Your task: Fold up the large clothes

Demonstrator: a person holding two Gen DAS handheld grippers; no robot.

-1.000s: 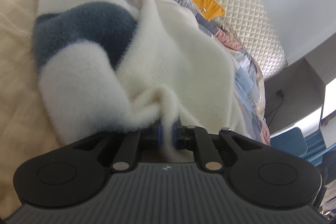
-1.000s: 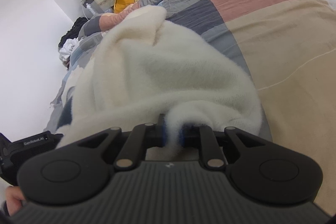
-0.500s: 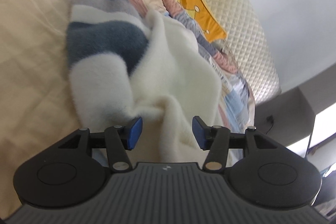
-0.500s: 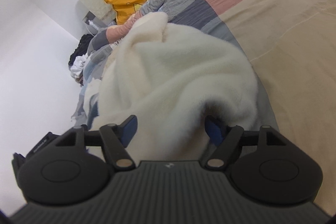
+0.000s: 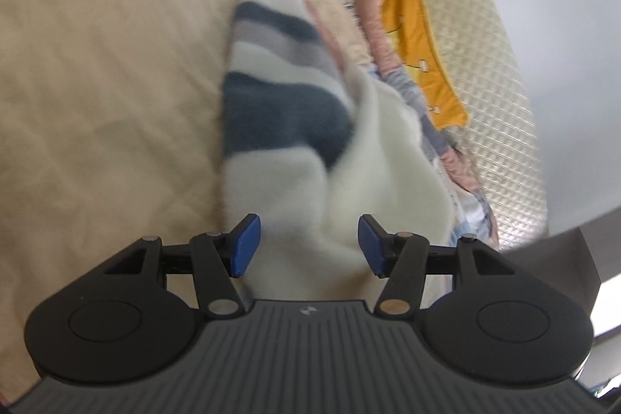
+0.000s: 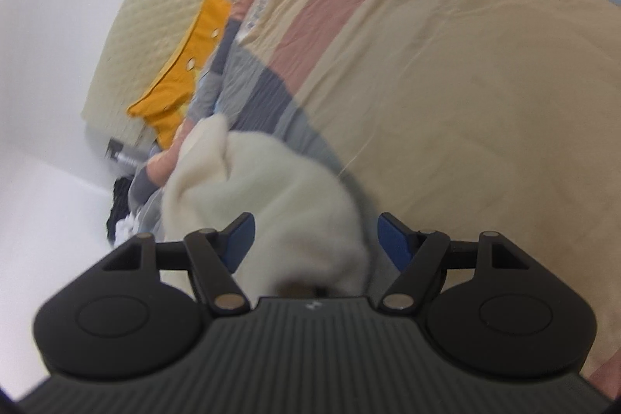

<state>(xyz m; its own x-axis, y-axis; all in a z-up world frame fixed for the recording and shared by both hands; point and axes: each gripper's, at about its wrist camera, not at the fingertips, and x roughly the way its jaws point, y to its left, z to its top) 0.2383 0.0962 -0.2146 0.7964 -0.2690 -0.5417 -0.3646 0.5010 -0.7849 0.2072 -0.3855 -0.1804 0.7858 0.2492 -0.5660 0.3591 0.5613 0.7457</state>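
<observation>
Letting go of the fleece garment [image 5: 310, 181] mid-fold: left gripper [image 5: 306, 245] jaws opening, right gripper [image 6: 314, 239] jaws apart but narrowing, neither clamped; next, re-grip a far edge.

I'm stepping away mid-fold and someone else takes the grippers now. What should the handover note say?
Left gripper: jaws opening, fleece between the pads but not pinched.
Right gripper: jaws closing slightly, cloth between them, not gripped.
Striped fleece garment lies bunched on the patchwork bedspread, white side folded over.
Done: one fold laid down.
Left: smooth it and make the remaining folds.
</observation>
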